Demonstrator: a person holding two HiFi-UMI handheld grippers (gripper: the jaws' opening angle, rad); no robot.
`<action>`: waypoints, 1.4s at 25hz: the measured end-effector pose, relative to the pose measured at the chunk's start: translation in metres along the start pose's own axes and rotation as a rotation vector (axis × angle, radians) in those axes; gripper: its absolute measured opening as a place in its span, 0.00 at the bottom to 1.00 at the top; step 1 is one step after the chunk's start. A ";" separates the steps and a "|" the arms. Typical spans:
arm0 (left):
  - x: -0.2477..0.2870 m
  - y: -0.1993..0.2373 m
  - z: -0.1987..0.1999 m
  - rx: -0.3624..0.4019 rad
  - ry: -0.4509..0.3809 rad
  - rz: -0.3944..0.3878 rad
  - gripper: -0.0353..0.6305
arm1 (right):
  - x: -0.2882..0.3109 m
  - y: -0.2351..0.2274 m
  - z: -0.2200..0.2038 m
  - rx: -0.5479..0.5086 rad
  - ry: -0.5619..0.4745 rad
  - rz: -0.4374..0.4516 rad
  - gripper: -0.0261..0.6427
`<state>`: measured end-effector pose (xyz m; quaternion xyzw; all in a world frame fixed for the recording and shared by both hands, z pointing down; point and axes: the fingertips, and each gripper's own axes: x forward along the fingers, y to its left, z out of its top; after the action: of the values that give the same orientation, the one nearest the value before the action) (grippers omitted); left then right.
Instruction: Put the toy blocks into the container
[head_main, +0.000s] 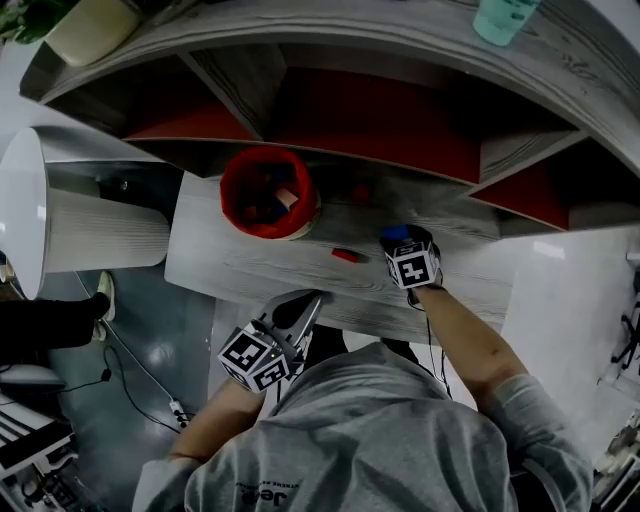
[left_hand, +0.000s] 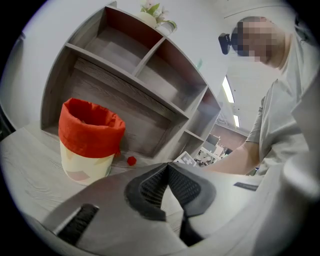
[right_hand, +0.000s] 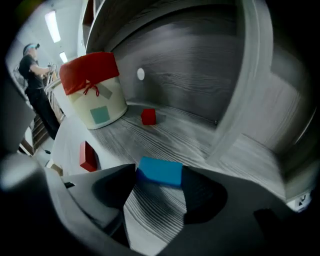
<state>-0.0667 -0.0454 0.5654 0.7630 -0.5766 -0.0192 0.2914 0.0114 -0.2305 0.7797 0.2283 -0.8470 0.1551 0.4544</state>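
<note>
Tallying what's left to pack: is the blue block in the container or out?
Out. The blue block lies on the wooden surface between the fingers of the right gripper, apart from the red-lined container.

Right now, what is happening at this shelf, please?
A person works with two hand-held grippers. The right hand-held gripper has its jaws on either side of a blue block lying on the grey shelf board; a firm grip is not clear. The left hand-held gripper is shut and empty. Two red blocks lie outside the red-lined container.

Red-lined container (left_hand: 90, 142) stands left of closed gripper (left_hand: 167, 166).
</note>
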 end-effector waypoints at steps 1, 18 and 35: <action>-0.002 0.001 0.000 -0.001 -0.002 0.002 0.07 | 0.000 0.000 0.001 -0.015 -0.001 -0.004 0.51; -0.074 0.060 0.128 0.079 -0.228 0.022 0.07 | -0.155 0.125 0.194 -0.220 -0.282 0.236 0.48; -0.146 0.114 0.180 0.114 -0.257 0.027 0.07 | -0.134 0.226 0.285 -0.293 -0.266 0.294 0.66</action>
<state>-0.2802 -0.0103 0.4245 0.7619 -0.6194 -0.0801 0.1716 -0.2422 -0.1401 0.5009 0.0524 -0.9369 0.0637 0.3396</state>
